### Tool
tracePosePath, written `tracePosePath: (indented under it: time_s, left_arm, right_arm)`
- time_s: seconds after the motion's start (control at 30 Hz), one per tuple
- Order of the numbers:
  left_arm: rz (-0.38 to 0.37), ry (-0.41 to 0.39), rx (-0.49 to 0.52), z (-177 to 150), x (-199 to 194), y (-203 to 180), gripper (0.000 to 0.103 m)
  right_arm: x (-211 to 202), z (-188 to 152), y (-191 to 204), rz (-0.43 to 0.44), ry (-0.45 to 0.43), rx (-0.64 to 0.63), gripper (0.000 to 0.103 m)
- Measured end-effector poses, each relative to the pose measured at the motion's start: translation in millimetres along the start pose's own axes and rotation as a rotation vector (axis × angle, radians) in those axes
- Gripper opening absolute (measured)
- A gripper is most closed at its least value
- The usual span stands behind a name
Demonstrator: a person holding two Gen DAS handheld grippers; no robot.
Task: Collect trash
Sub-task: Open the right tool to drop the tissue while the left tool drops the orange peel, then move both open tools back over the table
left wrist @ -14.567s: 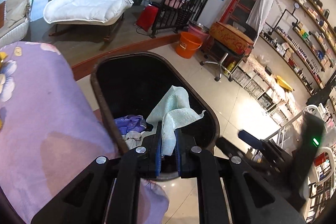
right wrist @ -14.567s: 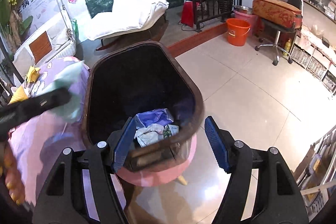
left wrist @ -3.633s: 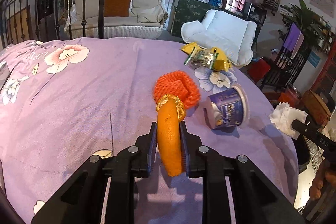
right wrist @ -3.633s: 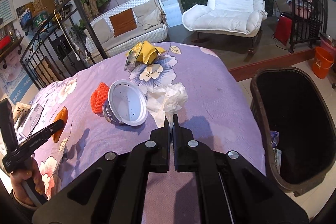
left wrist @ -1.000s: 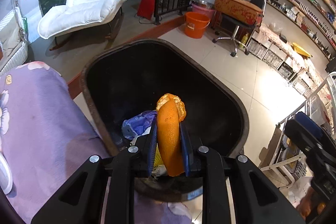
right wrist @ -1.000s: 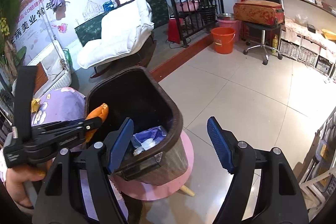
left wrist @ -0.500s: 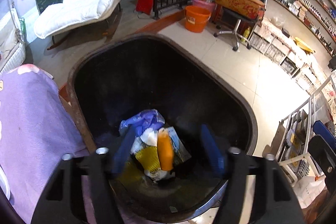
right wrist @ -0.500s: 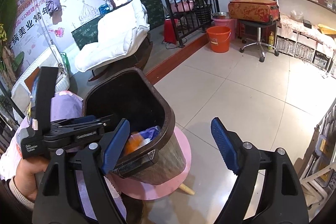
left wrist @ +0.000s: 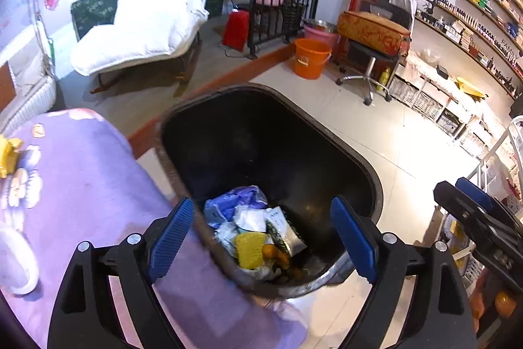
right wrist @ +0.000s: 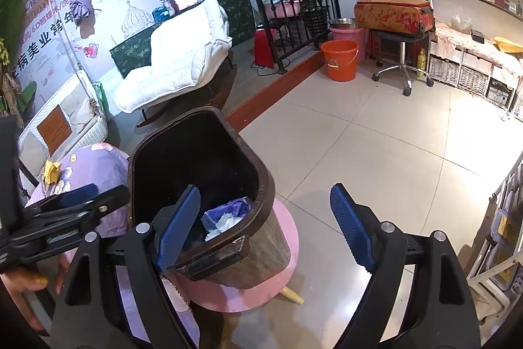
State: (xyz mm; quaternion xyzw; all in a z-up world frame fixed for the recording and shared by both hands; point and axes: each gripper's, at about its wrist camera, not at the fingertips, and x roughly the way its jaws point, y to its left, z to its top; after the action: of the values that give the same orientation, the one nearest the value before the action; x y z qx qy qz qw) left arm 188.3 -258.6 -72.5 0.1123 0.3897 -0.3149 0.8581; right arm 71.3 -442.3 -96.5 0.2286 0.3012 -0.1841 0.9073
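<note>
Both grippers, left (left wrist: 261,237) and right (right wrist: 264,228), gape empty over the bin (left wrist: 376,185); left's jaws just opened, peel (left wrist: 276,254) lies inside.

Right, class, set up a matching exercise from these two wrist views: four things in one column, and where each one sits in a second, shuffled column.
Things
1. dark oval trash bin
2. orange plastic bucket
3. red patterned suitcase
4. orange peel

Places
A. lying on a black swivel chair
B. standing on a round pink stool
C. at the bottom of the bin, among the trash
D. on the tiled floor beside a pink bucket

Pairs: 1-B, 2-D, 3-A, 4-C
</note>
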Motion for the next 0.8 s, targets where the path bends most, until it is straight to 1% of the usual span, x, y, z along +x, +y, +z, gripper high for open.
tracePosePath:
  time_s: [0.07, 0.27, 0.47, 0.7, 0.8]
  left_arm:
    - [0.016, -0.019, 0.005, -5, -10, 0, 0.087]
    - [0.075, -0.064, -0.035, -28, -43, 26, 0.089]
    - [0.127, -0.098, -0.116, -49, -75, 62, 0.091]
    - [0.249, -0.120, -0.235, -86, -114, 114, 0.091]
    - [0.309, -0.128, -0.288, -105, -133, 143, 0.091]
  right_arm:
    - [1, -1, 6, 0.008, 0.007, -0.014, 0.083]
    - [4, -5, 38, 0.058, 0.038, -0.088, 0.086]
    - [5, -15, 89, 0.157, 0.074, -0.196, 0.088]
    - [1, -34, 155, 0.271, 0.116, -0.332, 0.090]
    - [-3, -42, 185, 0.318, 0.128, -0.400, 0.092]
